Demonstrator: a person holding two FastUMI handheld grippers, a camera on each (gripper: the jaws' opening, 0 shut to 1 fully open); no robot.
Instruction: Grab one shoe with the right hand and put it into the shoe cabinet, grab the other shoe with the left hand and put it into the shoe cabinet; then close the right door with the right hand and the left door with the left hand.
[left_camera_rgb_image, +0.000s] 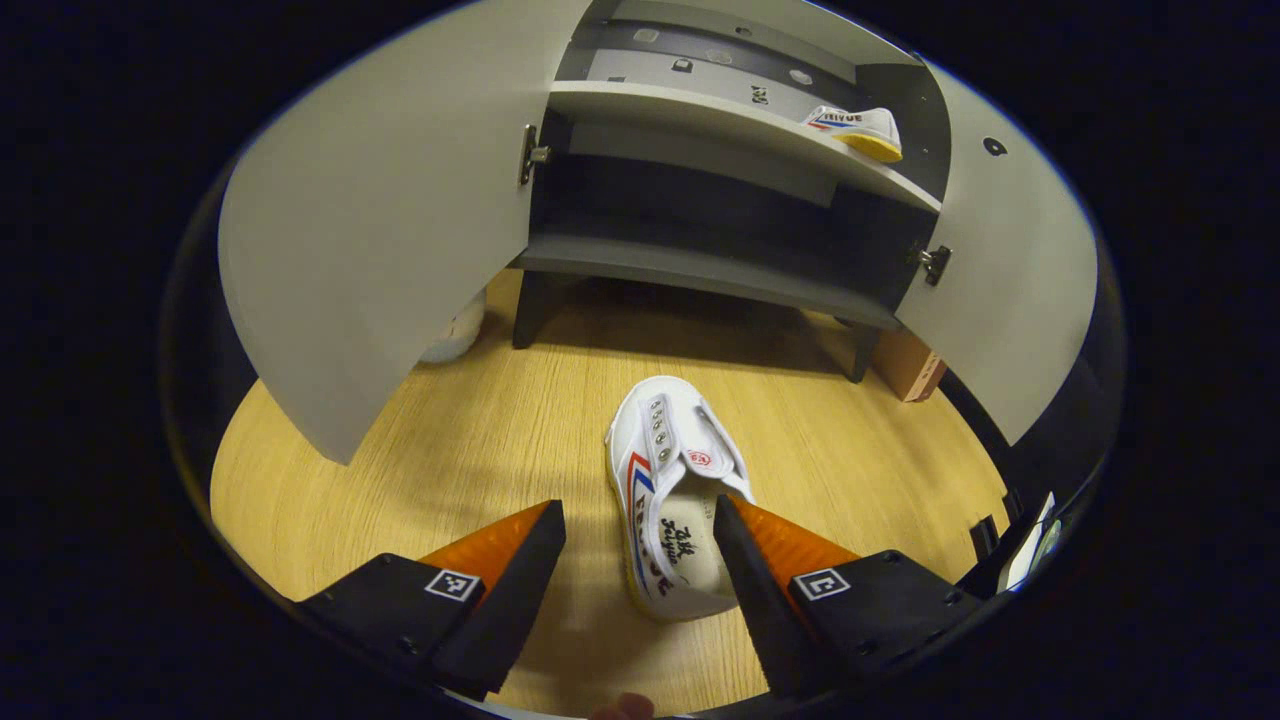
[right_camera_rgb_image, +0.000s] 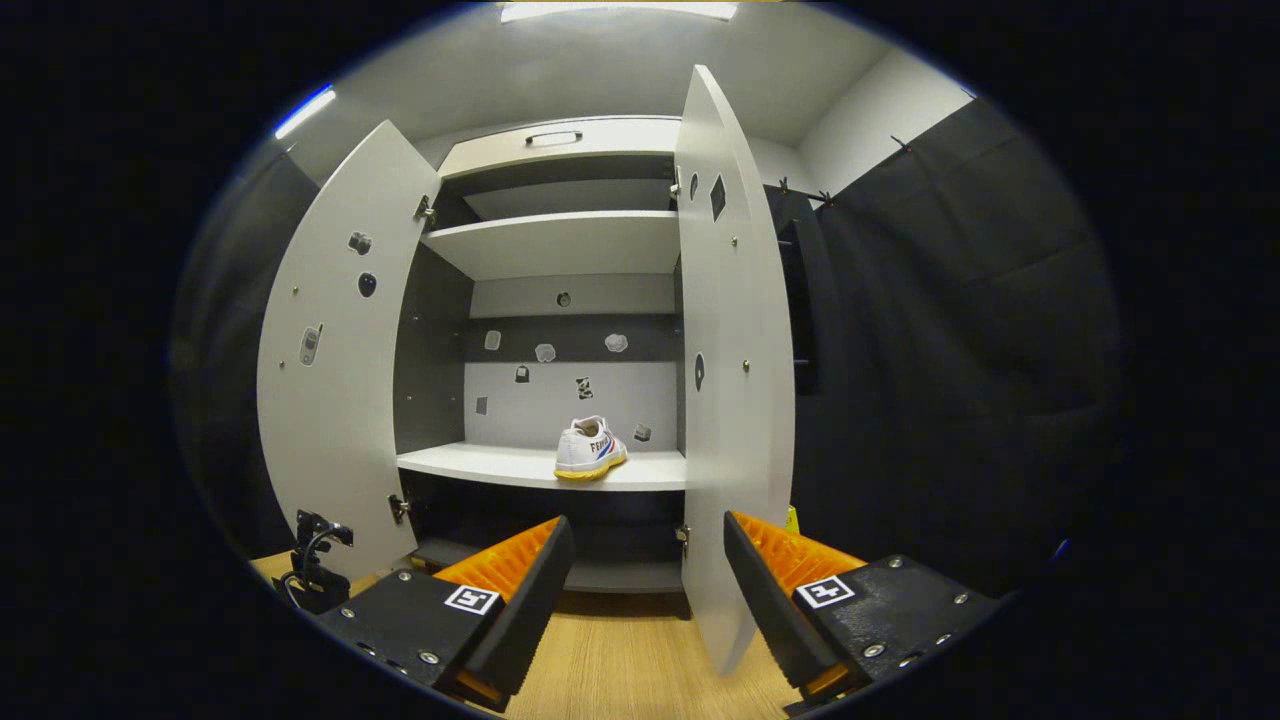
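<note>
On the pale wooden floor (left_camera_rgb_image: 480, 440), 1 white canvas shoe (left_camera_rgb_image: 672, 490) lies between the left gripper (left_camera_rgb_image: 640, 530)'s spread fingers; the right gripper (right_camera_rgb_image: 648, 555) gapes, empty, before the grey shoe cabinet (right_camera_rgb_image: 560, 250).

Floor shoe (left_camera_rgb_image: 672, 500): heel partly hidden behind a left gripper (left_camera_rgb_image: 640, 560) finger. Pale round object (left_camera_rgb_image: 455, 330) mostly hidden behind left door (left_camera_rgb_image: 370, 230); unidentifiable. Cabinet stickers (right_camera_rgb_image: 545, 352) too small to tell.

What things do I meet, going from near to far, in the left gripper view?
Left gripper → shoe on the floor → cabinet's bottom shelf → upper shelf with the second shoe.
</note>
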